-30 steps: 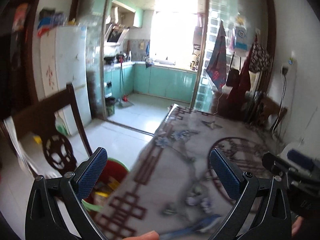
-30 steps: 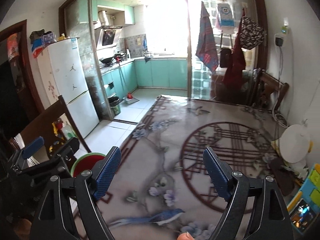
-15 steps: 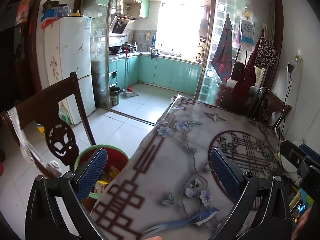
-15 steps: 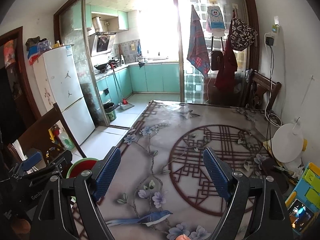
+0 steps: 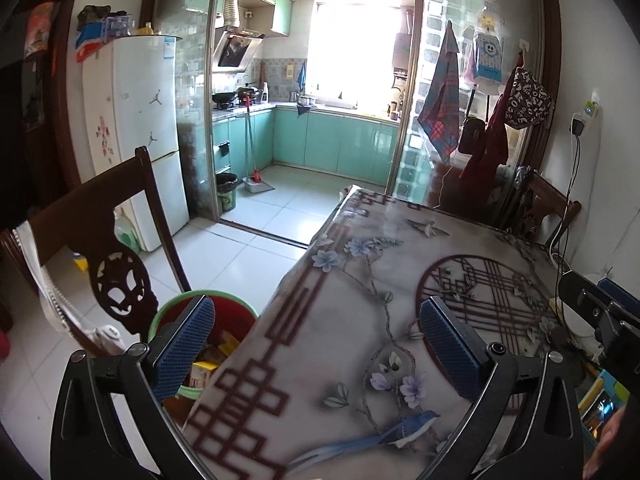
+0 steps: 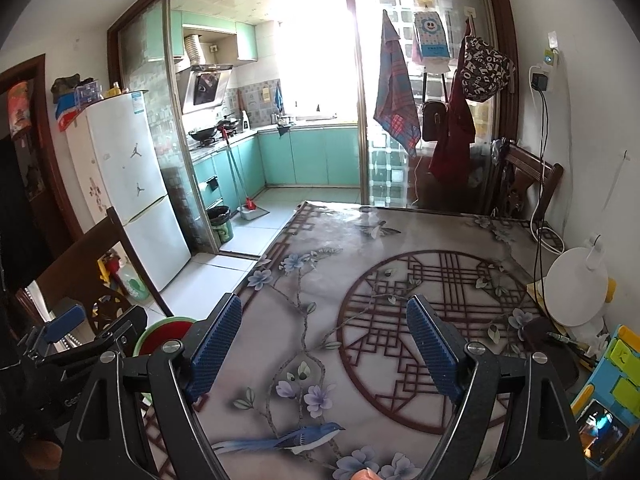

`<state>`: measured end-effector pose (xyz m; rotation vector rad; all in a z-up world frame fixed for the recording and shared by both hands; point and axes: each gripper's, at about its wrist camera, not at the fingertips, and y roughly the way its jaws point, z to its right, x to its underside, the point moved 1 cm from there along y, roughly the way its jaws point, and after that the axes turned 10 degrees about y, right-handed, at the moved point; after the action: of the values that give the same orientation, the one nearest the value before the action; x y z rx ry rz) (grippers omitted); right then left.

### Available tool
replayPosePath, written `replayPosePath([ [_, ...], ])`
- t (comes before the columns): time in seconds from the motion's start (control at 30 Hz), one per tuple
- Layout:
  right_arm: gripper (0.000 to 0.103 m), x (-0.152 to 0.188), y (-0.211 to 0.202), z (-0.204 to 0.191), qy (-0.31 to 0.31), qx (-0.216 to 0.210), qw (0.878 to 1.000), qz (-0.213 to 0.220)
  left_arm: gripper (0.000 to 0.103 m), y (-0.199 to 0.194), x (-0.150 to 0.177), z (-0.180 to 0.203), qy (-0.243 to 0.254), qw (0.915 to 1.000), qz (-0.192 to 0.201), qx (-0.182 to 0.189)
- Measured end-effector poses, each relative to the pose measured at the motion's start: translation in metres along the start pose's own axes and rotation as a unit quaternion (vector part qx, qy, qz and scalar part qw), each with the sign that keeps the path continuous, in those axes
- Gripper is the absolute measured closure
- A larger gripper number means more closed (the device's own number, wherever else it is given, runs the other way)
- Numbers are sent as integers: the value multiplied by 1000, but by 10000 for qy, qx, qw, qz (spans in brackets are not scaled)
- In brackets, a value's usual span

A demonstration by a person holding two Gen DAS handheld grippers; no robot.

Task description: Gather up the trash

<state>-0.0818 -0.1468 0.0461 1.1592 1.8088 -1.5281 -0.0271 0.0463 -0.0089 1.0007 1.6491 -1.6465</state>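
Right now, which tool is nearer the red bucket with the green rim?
Left. The left tool hangs at the table edge, its left finger over the red bucket. The right tool sits farther over the table, bucket beyond its left finger.

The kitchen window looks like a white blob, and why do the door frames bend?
Left wrist view: the window is overexposed by daylight and the door frame bows from the fisheye lens. Right wrist view: the same glare, plus a sheen on the tablecloth.
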Motion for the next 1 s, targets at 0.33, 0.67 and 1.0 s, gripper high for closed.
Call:
replayPosePath([
  [0.33, 18, 1, 2, 5, 54, 3, 10000, -21, 0, 2, -1, 6, 107, 9999, -1, -33],
  [0.67, 18, 1, 2, 7, 57, 10, 10000, -24, 0, 3, -1, 6, 113, 9999, -27, -66],
  [1.0, 18, 2, 4, 4, 4, -34, 10000, -70, 0, 3, 2, 2, 78, 9999, -75, -95],
])
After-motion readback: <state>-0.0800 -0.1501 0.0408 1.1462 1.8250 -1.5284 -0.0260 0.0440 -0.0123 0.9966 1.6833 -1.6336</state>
